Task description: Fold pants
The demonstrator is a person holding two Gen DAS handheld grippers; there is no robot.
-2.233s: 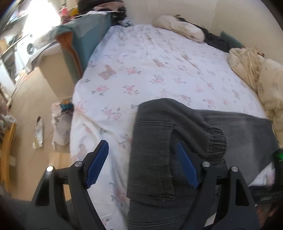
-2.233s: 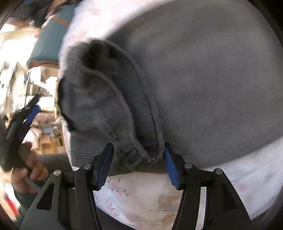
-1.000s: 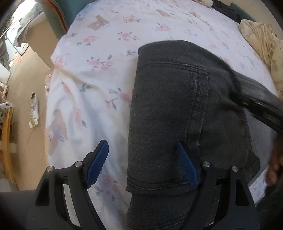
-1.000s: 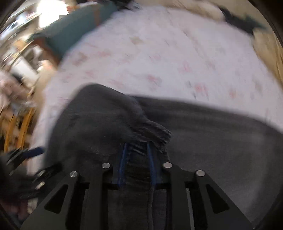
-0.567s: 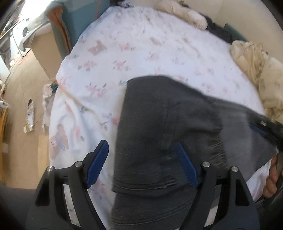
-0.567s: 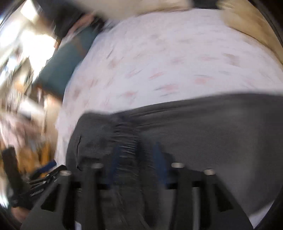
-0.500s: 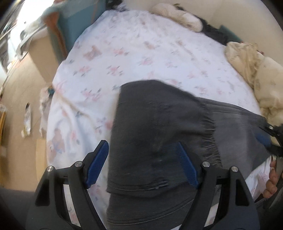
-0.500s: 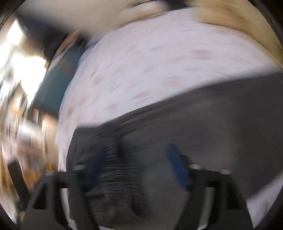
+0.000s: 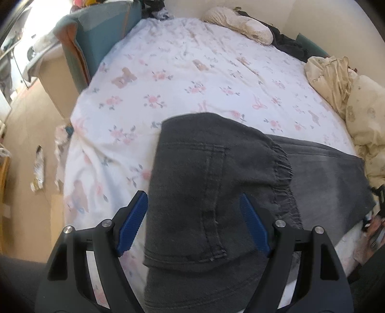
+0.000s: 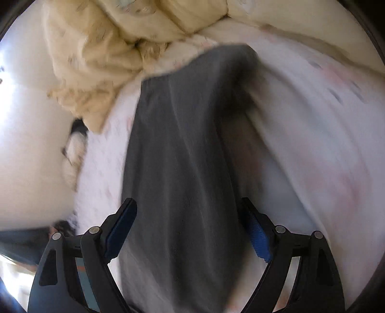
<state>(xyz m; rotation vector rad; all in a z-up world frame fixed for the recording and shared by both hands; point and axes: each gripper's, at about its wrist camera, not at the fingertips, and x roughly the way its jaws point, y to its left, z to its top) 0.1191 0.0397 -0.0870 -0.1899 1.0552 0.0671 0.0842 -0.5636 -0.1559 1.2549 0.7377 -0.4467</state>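
Observation:
Dark grey pants lie on the bed, the waist part with its back pocket and elastic band folded over the legs, which stretch to the right. My left gripper is open and empty, held above the folded waist end. My right gripper is open and empty, held over the leg end of the pants, which run away toward the cream duvet. The right wrist view is blurred by motion.
The bed has a white floral sheet. A cream duvet is bunched at the right, also in the right wrist view. A pillow lies at the head. A teal headboard panel and the floor are at the left.
My right gripper let go of the waistband, opened, and swung from the waist end to the leg end. My left gripper stayed open and drew back a little from the pants.

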